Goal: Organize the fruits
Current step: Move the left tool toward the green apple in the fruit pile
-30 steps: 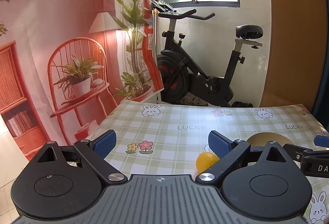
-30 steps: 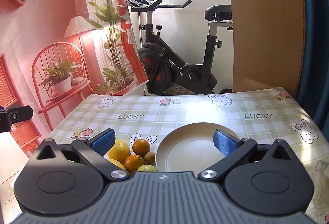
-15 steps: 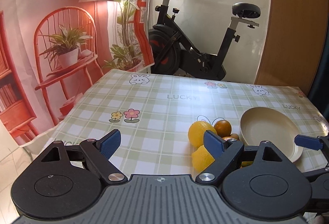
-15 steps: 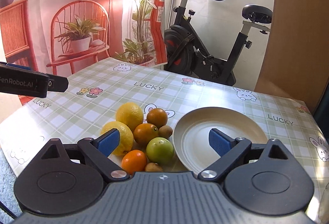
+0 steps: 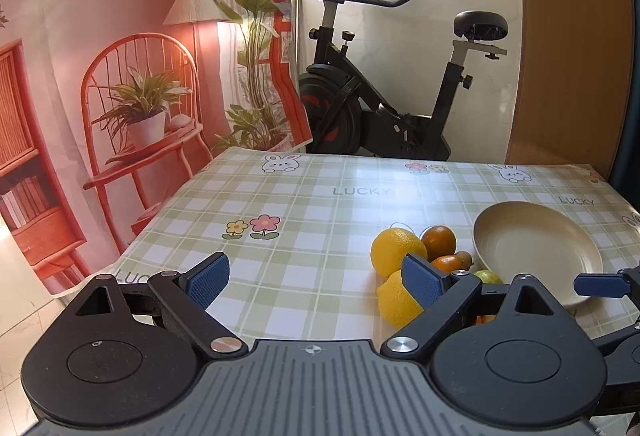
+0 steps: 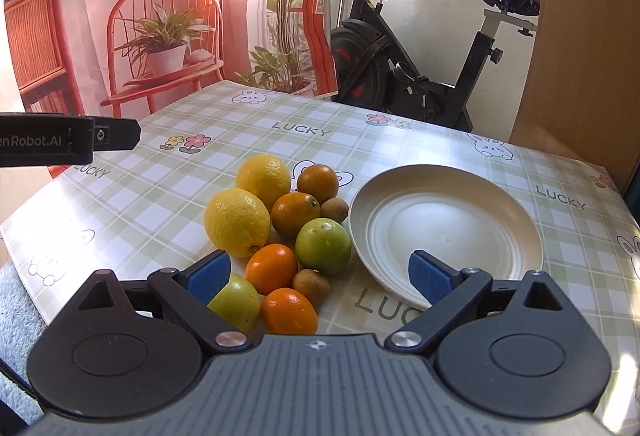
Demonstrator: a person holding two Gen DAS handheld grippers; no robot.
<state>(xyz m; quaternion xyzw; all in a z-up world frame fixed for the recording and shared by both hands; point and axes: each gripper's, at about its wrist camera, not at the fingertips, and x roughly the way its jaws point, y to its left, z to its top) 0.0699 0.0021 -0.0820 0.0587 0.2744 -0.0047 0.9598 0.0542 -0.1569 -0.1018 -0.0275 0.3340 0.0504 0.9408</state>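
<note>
Orange fruits (image 6: pixel 280 232) before right claw (image 6: pixel 318 274) | jaws apart | plate (image 6: pixel 446 232) right

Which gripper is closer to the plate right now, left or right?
Right. The right gripper hangs at the plate's near rim, one finger over it. The left gripper sits farther left, beyond the fruit pile.

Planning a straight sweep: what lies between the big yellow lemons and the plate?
In the right wrist view: oranges, a green fruit and a small brown fruit, between lemons and plate.
</note>
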